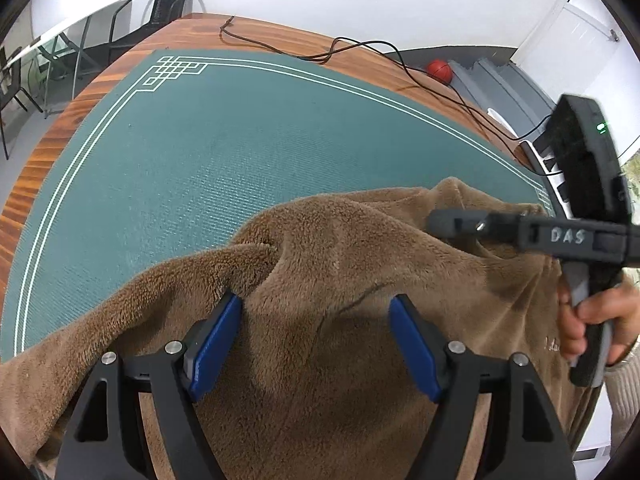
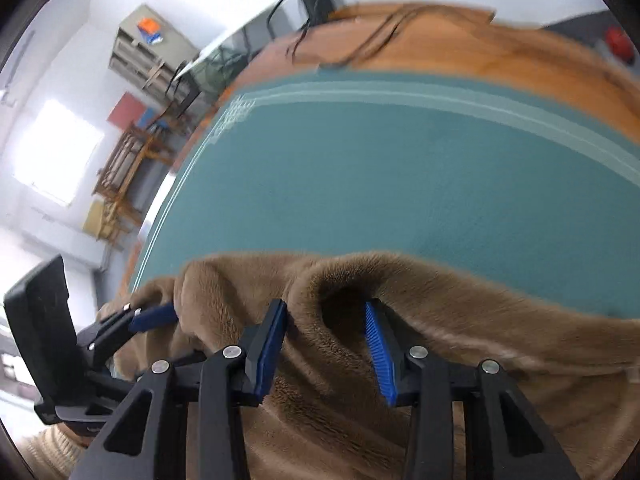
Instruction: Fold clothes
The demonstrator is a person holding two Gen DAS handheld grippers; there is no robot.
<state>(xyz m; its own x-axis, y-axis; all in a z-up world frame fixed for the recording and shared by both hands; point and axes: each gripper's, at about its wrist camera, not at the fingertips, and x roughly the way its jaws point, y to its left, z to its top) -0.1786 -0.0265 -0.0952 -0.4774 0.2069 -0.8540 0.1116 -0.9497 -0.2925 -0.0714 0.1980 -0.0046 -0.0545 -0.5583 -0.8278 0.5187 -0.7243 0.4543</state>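
I have a brown fleece garment [image 1: 320, 280] bunched up on the near part of a green mat [image 1: 192, 160], which lies on the wooden counter [image 1: 280, 40]. The far half of the mat is bare, with its white border lines [image 1: 120, 100] showing at the corner.

My left hand-held gripper [image 1: 316, 308] points steeply down at the garment. Its blue pads [image 1: 218, 338] stand wide apart, with the fleece spread between and under them; the left pad sits against a raised fold, but I see no pinch on the cloth. In the right wrist view the same tool [image 2: 154, 316] comes in from the left edge, its blue tip at the garment's left end.

My right hand-held gripper [image 2: 326, 310] also tilts down over the fleece. Its pads [image 2: 272, 344] stand at a middling gap, narrower than the left pair, around a dark hollow under a rolled ridge of fabric. The ridge lies close to both pads, yet the blur in this view keeps me from telling whether they press on it. From the left wrist camera I see this tool [image 1: 452, 224] side-on above the garment's right end, held by a hand [image 1: 596, 320] in a knitted cream sleeve [image 1: 624, 396].

Black cables [image 1: 400, 64] trail across the counter's far edge, and a red ball [image 1: 439, 70] rests on the floor beyond.
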